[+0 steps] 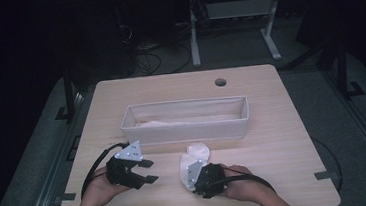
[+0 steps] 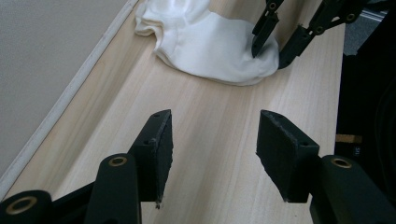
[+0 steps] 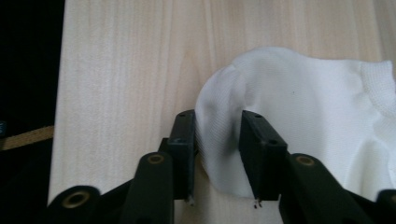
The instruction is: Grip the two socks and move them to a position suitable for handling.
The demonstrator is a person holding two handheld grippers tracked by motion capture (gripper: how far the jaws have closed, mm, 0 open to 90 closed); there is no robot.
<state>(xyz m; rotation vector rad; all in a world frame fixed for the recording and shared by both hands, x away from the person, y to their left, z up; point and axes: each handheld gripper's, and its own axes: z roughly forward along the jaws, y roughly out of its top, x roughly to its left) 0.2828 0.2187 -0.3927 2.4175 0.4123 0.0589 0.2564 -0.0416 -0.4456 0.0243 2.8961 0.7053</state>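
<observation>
The high view is dim: only the table (image 1: 273, 125) is lit, from above, and the surrounding room falls to near black. Both gripper views are brighter, with soft shadows. The white cloth (image 3: 303, 107) is near overexposed. The nearest jaw parts are slightly soft.

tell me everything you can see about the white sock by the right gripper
The white sock is a soft ribbed knit, crumpled and lying flat on the wooden table just in front of the fabric bin. Its ribbed cuff lies at the far end. The right gripper has a raised fold of its near end between the jaws.
</observation>
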